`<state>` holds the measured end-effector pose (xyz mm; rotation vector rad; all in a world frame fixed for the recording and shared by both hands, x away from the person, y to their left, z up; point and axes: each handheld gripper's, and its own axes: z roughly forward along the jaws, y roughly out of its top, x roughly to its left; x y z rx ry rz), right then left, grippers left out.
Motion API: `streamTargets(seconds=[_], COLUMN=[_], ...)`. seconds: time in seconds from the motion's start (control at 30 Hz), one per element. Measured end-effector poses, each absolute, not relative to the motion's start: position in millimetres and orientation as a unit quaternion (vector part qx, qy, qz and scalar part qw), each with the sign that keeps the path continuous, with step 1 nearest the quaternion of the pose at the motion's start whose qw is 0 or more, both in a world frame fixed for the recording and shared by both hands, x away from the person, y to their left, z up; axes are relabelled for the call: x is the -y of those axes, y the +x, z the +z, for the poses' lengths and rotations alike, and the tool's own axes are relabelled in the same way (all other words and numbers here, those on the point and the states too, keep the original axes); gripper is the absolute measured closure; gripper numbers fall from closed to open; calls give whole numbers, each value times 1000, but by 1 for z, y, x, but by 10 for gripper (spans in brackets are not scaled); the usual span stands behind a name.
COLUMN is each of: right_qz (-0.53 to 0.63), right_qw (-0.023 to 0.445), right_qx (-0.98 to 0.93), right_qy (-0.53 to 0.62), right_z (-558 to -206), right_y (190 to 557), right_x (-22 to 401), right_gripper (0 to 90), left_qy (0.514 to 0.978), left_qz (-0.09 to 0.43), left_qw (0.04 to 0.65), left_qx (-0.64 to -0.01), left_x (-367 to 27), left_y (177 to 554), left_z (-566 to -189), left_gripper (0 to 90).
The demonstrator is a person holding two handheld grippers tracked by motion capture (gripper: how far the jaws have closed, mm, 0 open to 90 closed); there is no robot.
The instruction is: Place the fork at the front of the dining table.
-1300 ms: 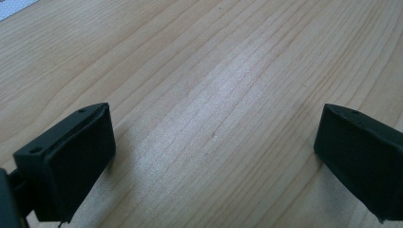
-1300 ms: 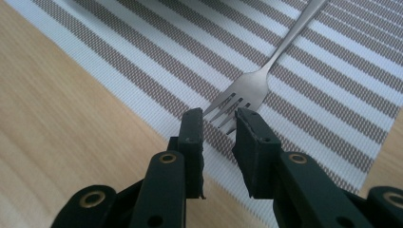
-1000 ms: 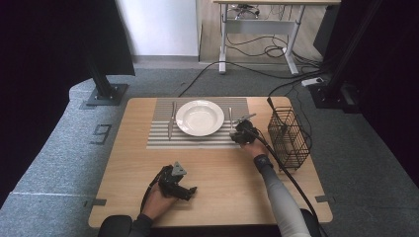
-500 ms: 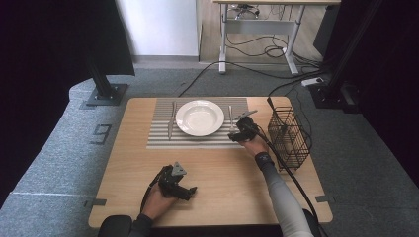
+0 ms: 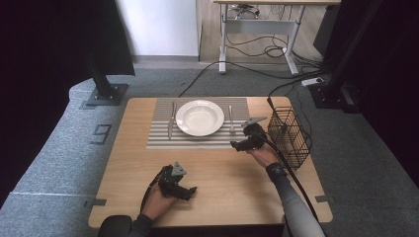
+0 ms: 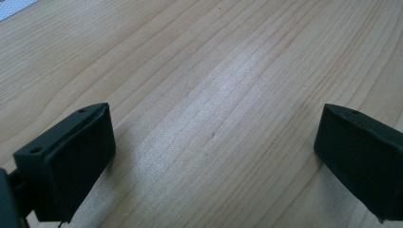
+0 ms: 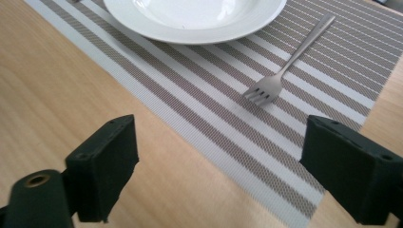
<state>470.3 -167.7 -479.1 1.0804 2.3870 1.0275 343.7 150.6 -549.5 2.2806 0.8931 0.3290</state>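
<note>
Right gripper [image 7: 216,166] with jaws just spread wide and empty; left gripper [image 6: 214,156] likewise agape over bare wooden table [image 6: 228,71].
Slim silver metal fork [image 7: 285,59] lay ahead of the right jaws on a grey-striped woven placemat [image 7: 228,118], just beside a round white ceramic plate [image 7: 190,19].

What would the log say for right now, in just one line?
right gripper: jaws just opened, nothing between them | fork: on striped placemat, right of plate | left gripper: open over bare table
</note>
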Motion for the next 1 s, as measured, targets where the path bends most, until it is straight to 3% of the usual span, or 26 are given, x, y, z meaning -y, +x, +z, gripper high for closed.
streamTargets(seconds=[0.37, 0.57, 0.8, 1.0], right_qz=[370, 375, 336, 351], right_qw=[182, 189, 193, 177], right_qx=[-825, -818, -833, -826], right_qy=[385, 393, 394, 404], right_z=[-486, -514, -553, -556], right_y=[411, 377, 362, 361], right_x=[187, 205, 218, 224], right_gripper=[48, 48, 0, 9], left_qy=[872, 871, 870, 871], left_qz=[126, 126, 127, 127], left_qw=[328, 329, 329, 328], left_qx=[-341, -343, -344, -344], left_x=[-151, -150, -150, -150], left_y=[344, 343, 343, 343], left_z=[-549, -549, -549, -550], left_gripper=[0, 0, 0, 0])
